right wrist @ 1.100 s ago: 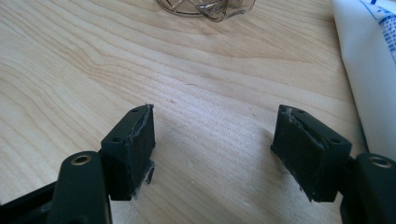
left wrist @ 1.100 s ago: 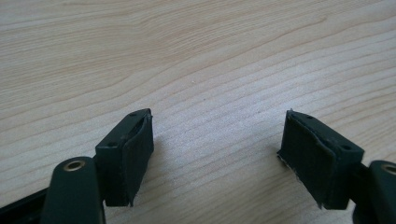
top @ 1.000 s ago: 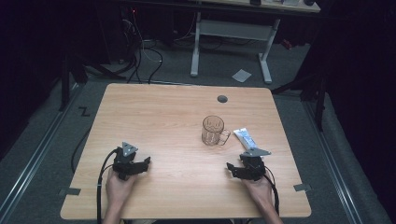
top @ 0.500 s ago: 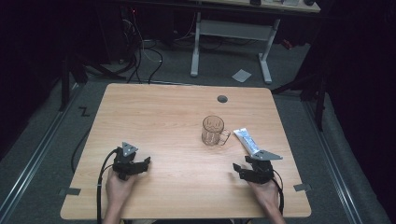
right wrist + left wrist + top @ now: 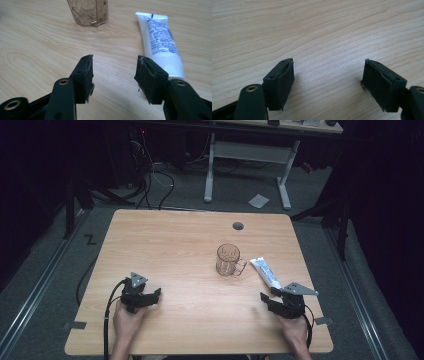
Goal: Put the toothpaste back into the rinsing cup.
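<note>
A clear glass mug (image 5: 228, 259) (image 5: 88, 11) with a cut pattern stands upright right of the table's middle, handle toward the right. A white tube with blue print (image 5: 265, 272) (image 5: 161, 42) lies flat just right of it. My right gripper (image 5: 270, 301) (image 5: 114, 75) is open near the front right, empty, its right jaw beside the tube's near end. My left gripper (image 5: 150, 296) (image 5: 329, 82) is open and empty over bare wood at the front left.
The wooden table (image 5: 165, 245) has a round cable grommet (image 5: 238, 225) near its back edge. Cables trail from both grippers off the front edge. A white desk frame (image 5: 247, 157) and a sheet of paper (image 5: 258, 200) are on the floor beyond.
My right gripper has shifted to the right and slightly toward the front edge, now closer to the tube's near end. The left gripper has stayed put.
</note>
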`<state>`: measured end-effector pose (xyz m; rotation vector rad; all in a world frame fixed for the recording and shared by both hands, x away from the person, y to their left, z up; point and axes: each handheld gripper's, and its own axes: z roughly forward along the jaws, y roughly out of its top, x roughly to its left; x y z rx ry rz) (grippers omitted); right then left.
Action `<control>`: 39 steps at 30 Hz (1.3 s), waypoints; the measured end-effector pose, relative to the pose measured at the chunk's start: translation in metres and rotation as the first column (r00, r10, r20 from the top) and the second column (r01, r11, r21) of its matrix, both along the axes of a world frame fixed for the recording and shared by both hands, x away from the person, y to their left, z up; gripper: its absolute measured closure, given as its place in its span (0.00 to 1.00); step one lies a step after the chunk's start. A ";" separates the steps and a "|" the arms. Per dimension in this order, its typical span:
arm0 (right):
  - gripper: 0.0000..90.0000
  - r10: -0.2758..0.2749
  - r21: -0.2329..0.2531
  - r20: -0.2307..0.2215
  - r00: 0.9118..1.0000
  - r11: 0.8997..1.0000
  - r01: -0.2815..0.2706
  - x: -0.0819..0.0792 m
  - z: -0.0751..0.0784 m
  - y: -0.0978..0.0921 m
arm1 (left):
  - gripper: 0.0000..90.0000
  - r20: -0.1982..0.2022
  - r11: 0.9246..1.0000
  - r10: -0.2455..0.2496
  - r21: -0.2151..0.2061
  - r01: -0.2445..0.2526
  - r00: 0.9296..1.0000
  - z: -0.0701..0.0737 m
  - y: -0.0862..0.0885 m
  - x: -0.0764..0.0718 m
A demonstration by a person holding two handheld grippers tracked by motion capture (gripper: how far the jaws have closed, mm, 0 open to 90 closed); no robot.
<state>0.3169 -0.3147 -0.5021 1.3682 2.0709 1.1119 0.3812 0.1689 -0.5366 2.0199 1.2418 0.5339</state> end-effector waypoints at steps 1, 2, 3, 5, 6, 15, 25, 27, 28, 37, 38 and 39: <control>0.55 -0.004 0.003 0.002 1.000 1.000 0.004 0.000 0.001 -0.002 | 0.29 0.000 1.000 0.000 0.000 0.000 1.000 0.000 0.000 0.000; 0.56 -0.007 0.006 0.003 1.000 1.000 0.007 0.000 0.002 -0.003 | 0.29 0.000 1.000 0.000 0.000 0.000 1.000 0.000 0.000 0.000; 0.56 -0.007 0.006 0.003 1.000 1.000 0.007 0.000 0.002 -0.003 | 0.29 0.000 1.000 0.000 0.000 0.000 1.000 0.000 0.000 0.000; 0.58 -0.020 0.016 0.019 1.000 1.000 0.020 0.000 0.003 -0.007 | 0.29 0.000 1.000 0.000 0.000 0.000 1.000 0.000 0.000 0.000; 0.60 -0.026 0.021 0.032 0.999 0.999 0.026 0.000 0.004 -0.009 | 0.29 0.000 1.000 0.000 0.000 0.000 1.000 0.000 0.000 0.000; 0.62 -0.066 0.057 0.037 0.997 0.996 0.064 0.007 0.005 -0.023 | 0.29 0.000 1.000 0.001 0.000 -0.001 1.000 0.000 0.000 0.000; 0.55 -0.143 0.050 0.037 0.989 0.989 0.141 0.026 0.013 -0.033 | 0.29 0.000 1.000 0.001 0.000 -0.001 1.000 0.000 0.000 0.000; 0.53 -0.149 0.047 0.039 0.988 0.988 0.147 0.029 0.014 -0.033 | 0.29 0.000 1.000 0.001 0.000 -0.001 1.000 0.000 0.000 0.000; 0.53 -0.149 0.047 0.039 0.988 0.988 0.147 0.029 0.014 -0.033 | 0.29 0.000 1.000 0.001 0.000 -0.001 1.000 0.000 0.000 0.000; 0.52 -0.114 -0.001 -0.019 0.993 0.994 0.114 0.049 0.022 -0.030 | 0.29 0.000 1.000 0.002 0.000 -0.002 1.000 0.000 0.000 0.000; 0.52 -0.104 -0.012 -0.028 0.994 0.995 0.104 0.055 0.024 -0.028 | 0.29 0.000 1.000 0.002 0.000 -0.002 1.000 0.000 0.000 0.000; 0.52 -0.104 -0.012 -0.028 0.994 0.995 0.104 0.055 0.024 -0.028 | 0.29 0.000 1.000 0.002 0.000 -0.002 1.000 0.000 0.000 0.000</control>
